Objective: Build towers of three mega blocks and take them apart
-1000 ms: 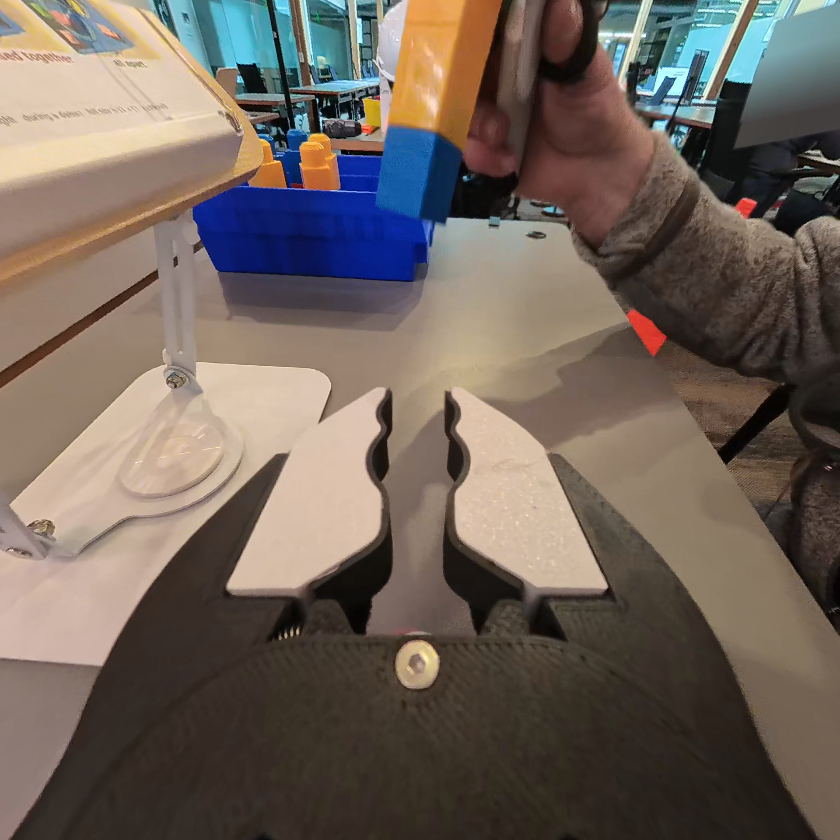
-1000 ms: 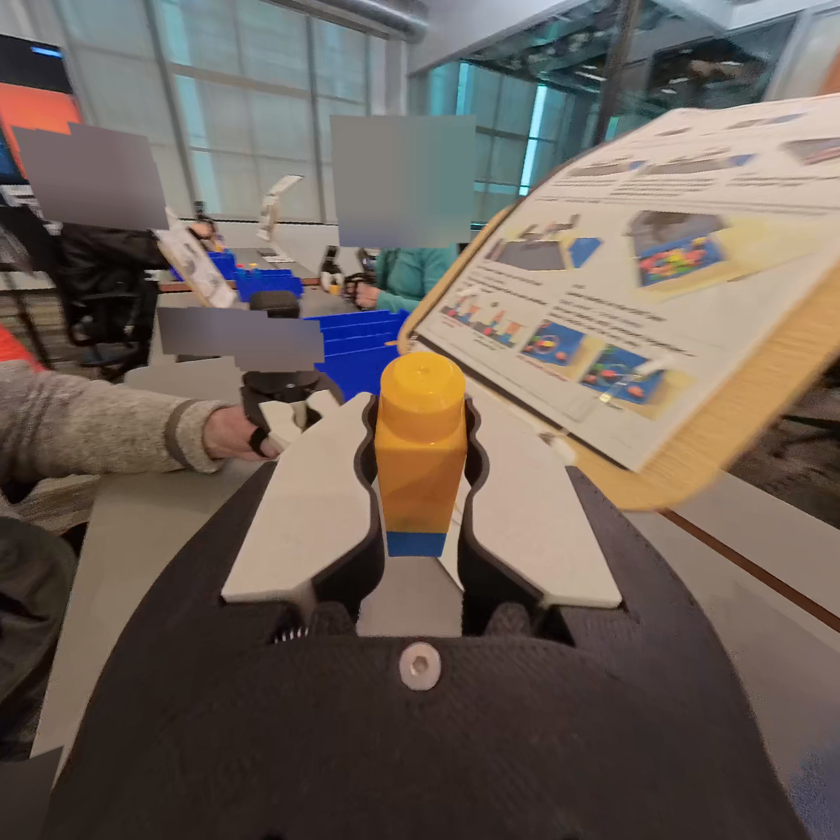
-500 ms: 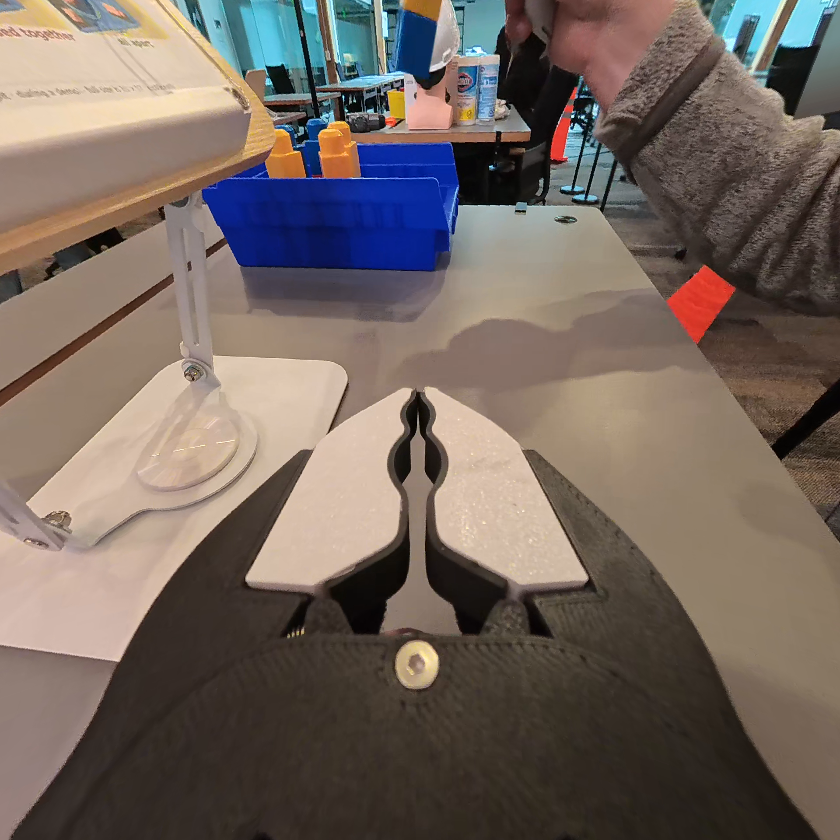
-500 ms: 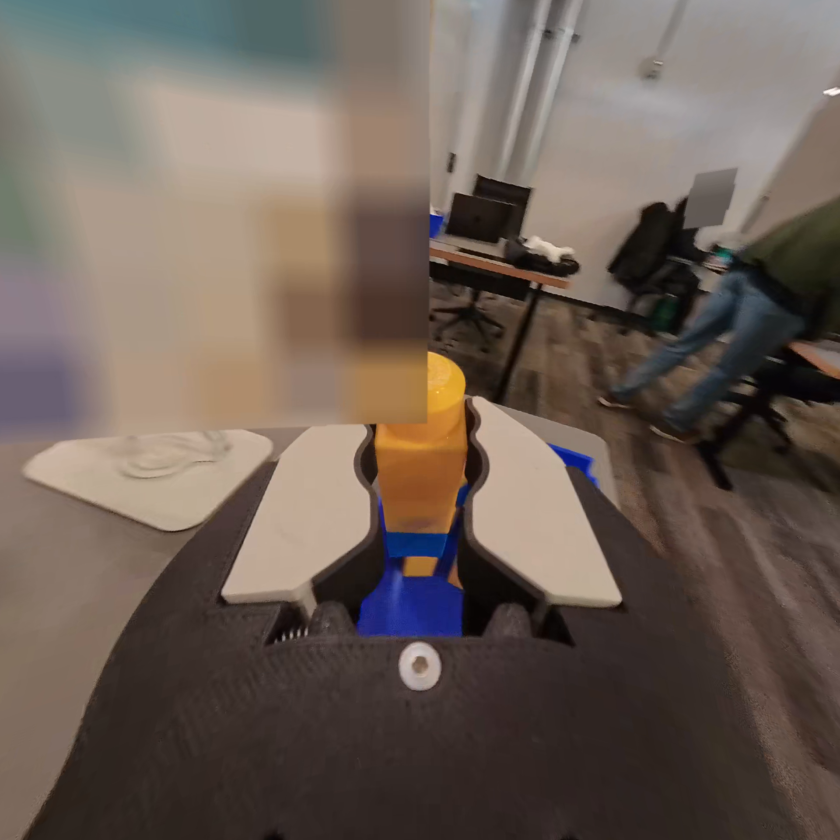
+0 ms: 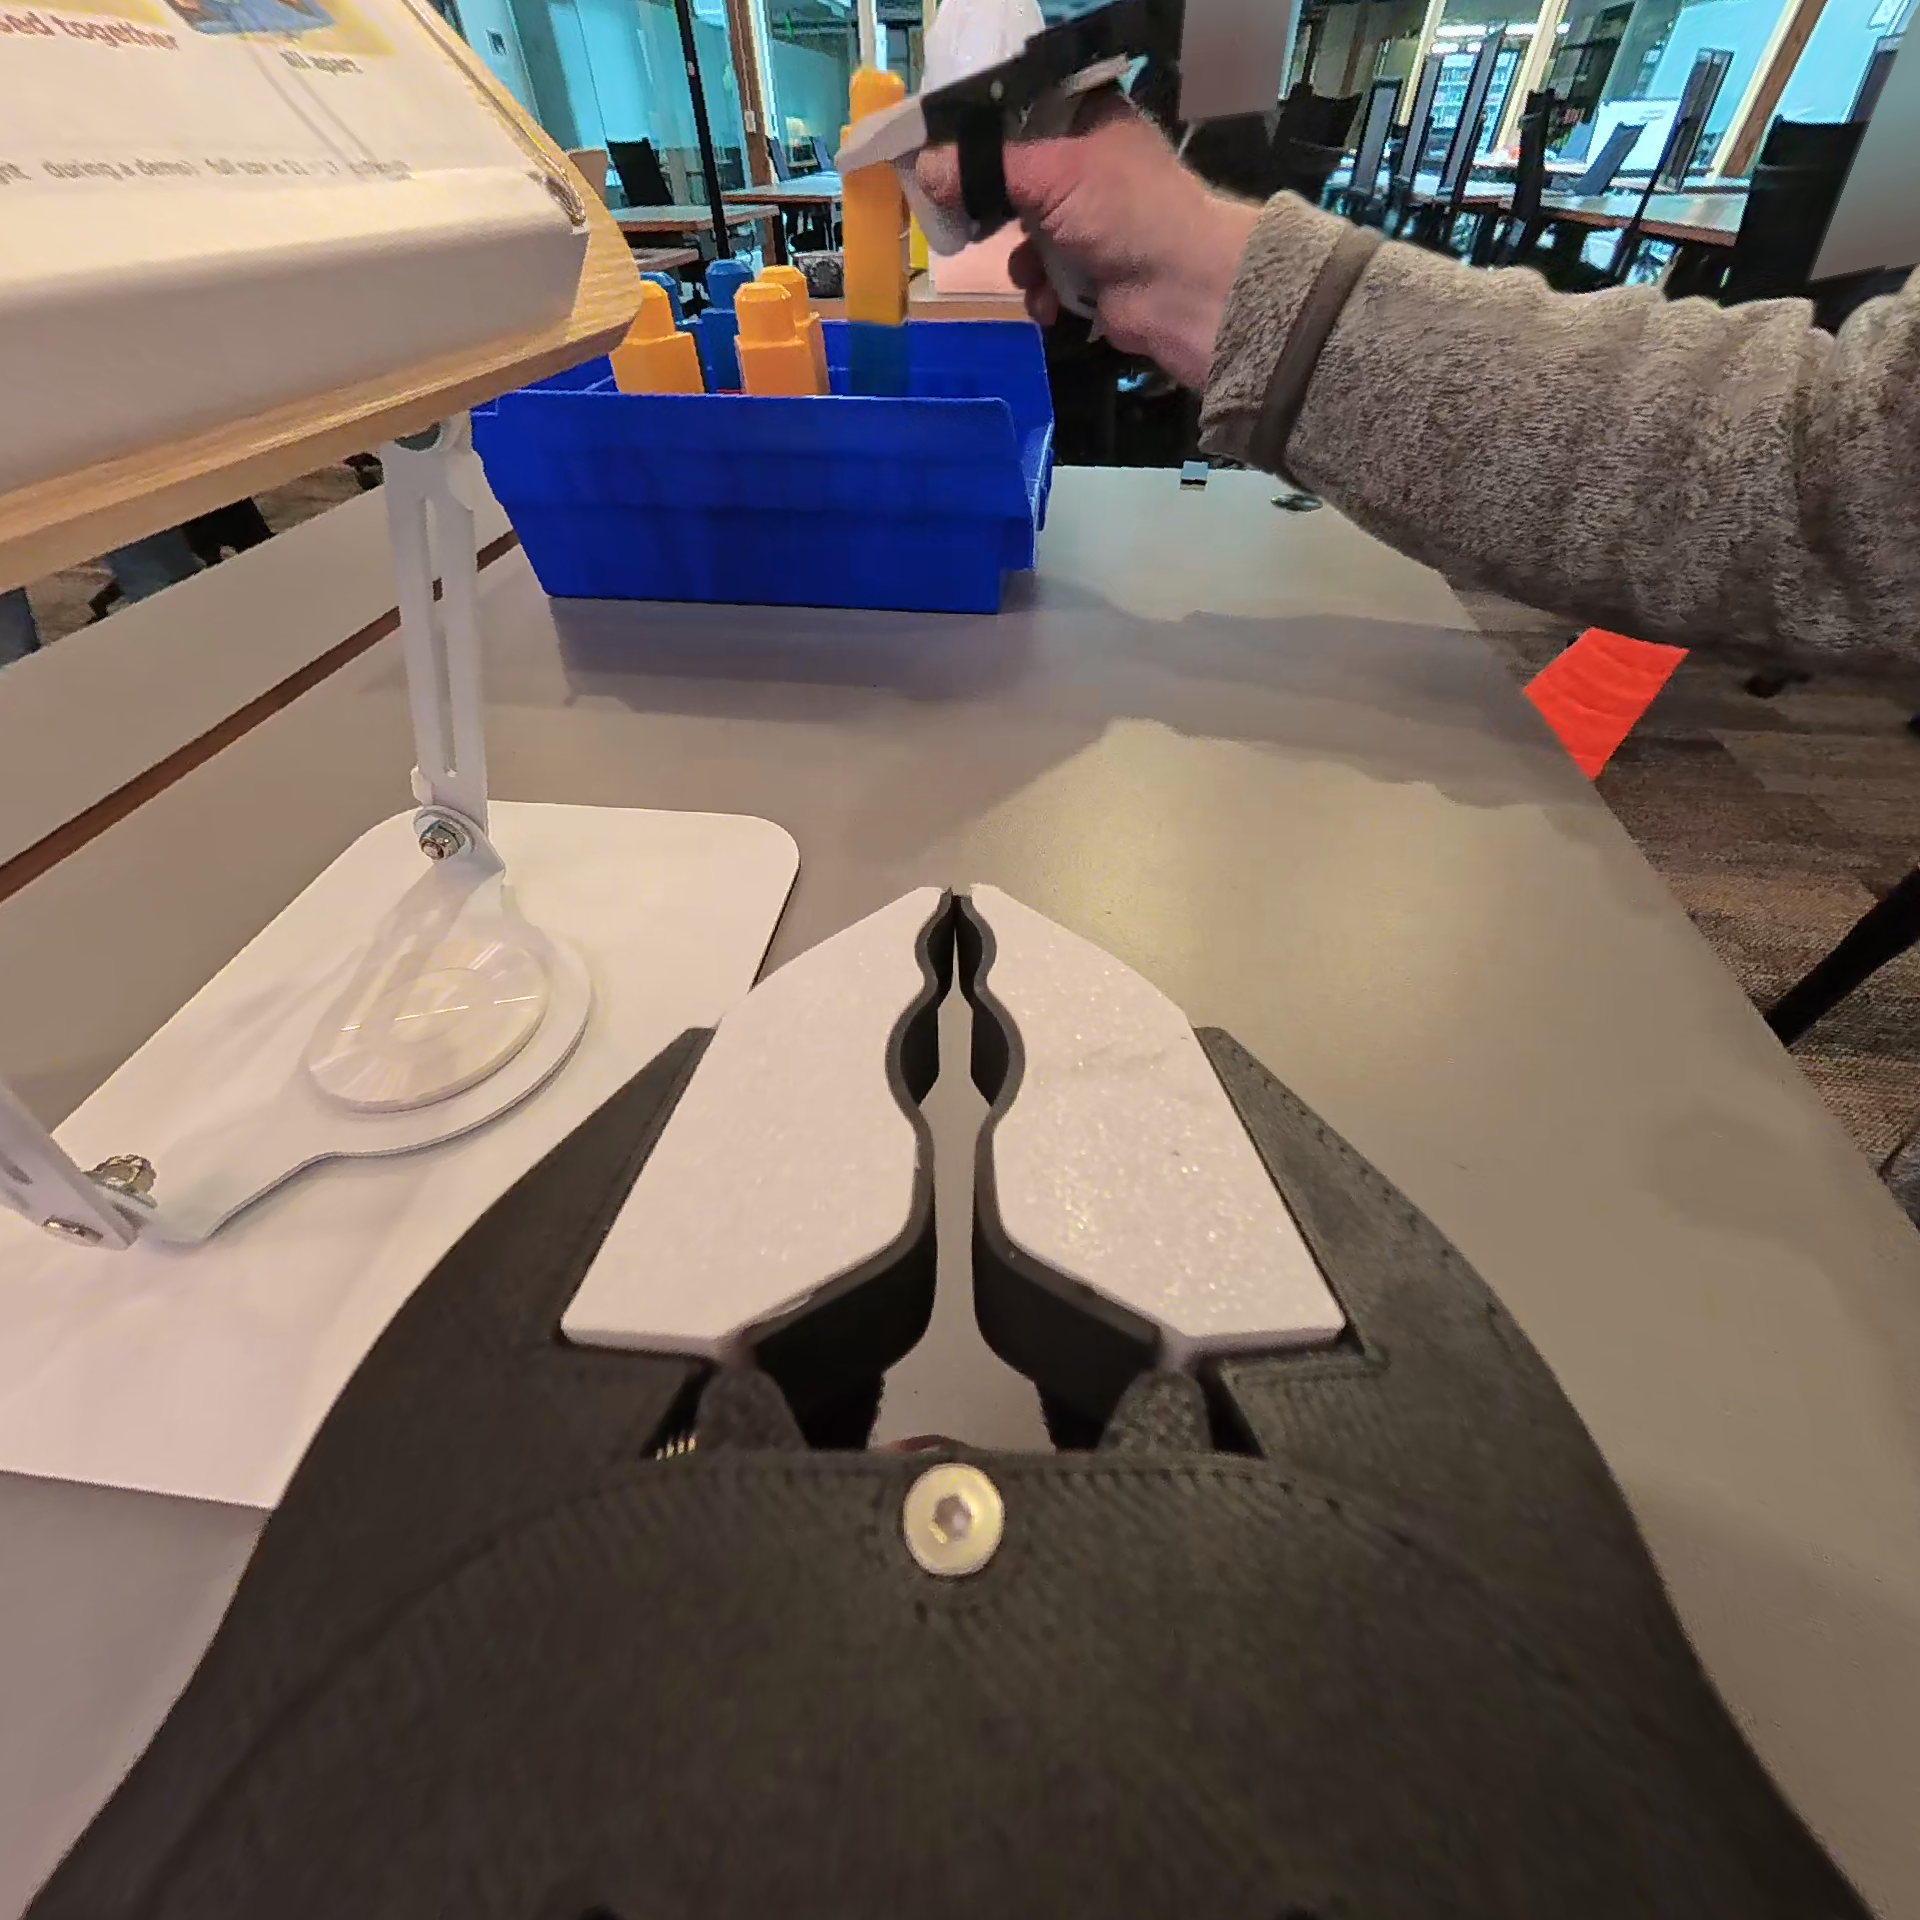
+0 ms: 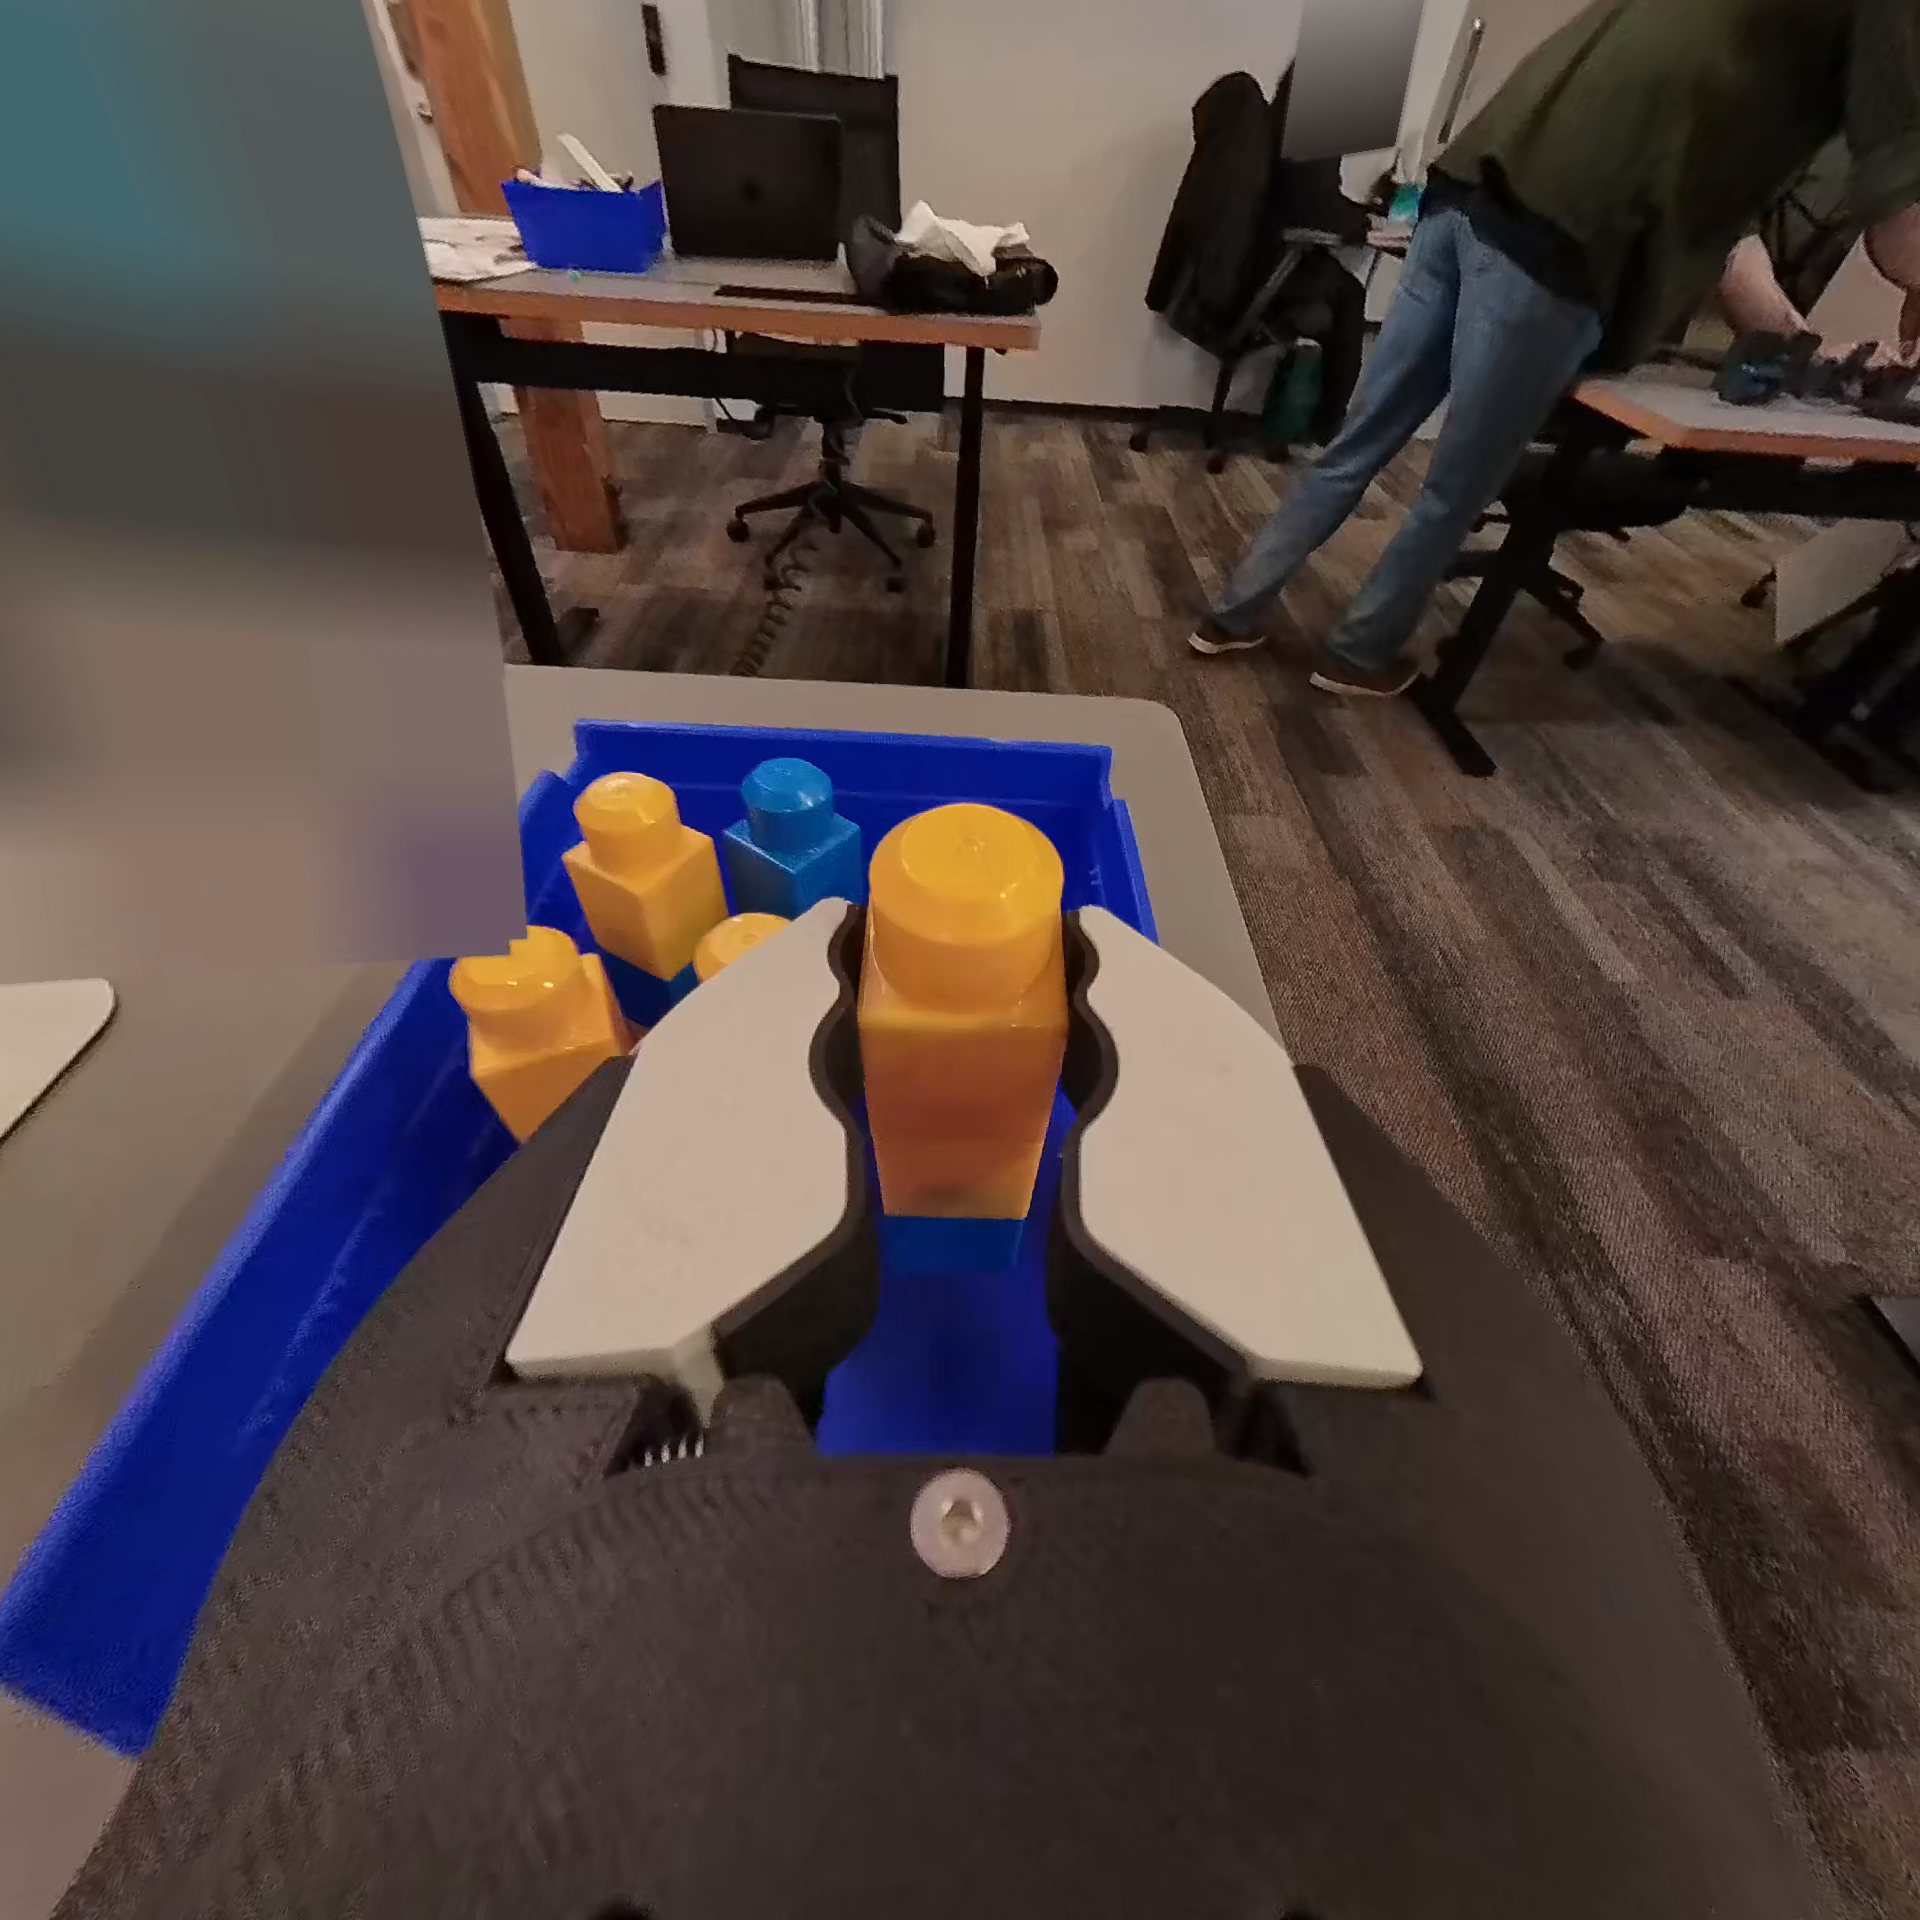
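Right tongs (image 6: pixel 961 935) clamp the yellow-and-blue tower (image 6: pixel 961 1049) by its flat yellow sides, above the blue bin (image 6: pixel 312 1226); rigid, light, glossy plastic, likely slippery; grip flat faces, not studs; left tongs (image 5: pixel 954 904) closed, empty, over the table (image 5: pixel 1247 852).

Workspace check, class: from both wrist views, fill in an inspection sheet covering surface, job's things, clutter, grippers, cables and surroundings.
Surface: grey table, bare in front of the left gripper.
Job's things: blue bin at the far end of the table, holding orange and blue block stacks; one orange-over-blue tower held over the bin.
Clutter: white document stand with a printed sheet, on the left.
Grippers: left gripper jaws closed on nothing; right gripper jaws clamped on the tower's orange blocks.
Cables: nothing seen on the table.
Surroundings: office desks, chairs, a laptop, a person standing.
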A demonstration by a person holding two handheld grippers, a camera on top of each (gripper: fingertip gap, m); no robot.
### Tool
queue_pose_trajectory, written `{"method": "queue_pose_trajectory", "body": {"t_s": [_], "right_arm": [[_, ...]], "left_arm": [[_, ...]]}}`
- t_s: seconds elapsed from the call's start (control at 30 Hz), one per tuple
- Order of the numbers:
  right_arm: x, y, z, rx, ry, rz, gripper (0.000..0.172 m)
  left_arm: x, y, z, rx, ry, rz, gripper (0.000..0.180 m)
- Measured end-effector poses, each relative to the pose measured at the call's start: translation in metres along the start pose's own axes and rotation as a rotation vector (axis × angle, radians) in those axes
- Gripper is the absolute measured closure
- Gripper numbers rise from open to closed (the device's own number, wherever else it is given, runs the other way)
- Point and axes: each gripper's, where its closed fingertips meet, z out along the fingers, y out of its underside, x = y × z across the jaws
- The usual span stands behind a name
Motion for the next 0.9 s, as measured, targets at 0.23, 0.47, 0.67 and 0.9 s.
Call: {"method": "queue_pose_trajectory", "body": {"t_s": [0.23, 0.47, 0.67, 0.9], "right_arm": [[0.007, 0.028, 0.03, -0.075, 0.042, -0.002, 0.135], [0.01, 0.044, 0.045, -0.138, 0.07, -0.026, 0.135], [0.008, 0.054, 0.053, -0.152, 0.045, 0.022, 0.135], [0.009, 0.061, 0.057, -0.189, 0.035, 0.039, 0.135]], "left_arm": [[0.0, 0.0, 0.0, 0.003, 0.005, -0.002, 0.18], [-0.001, -0.001, 0.0, 0.008, 0.006, -0.008, 0.18], [-0.001, -0.001, 0.0, 0.008, 0.006, -0.006, 0.18], [0.0, 0.0, 0.001, 0.005, 0.011, -0.003, 0.18]]}}
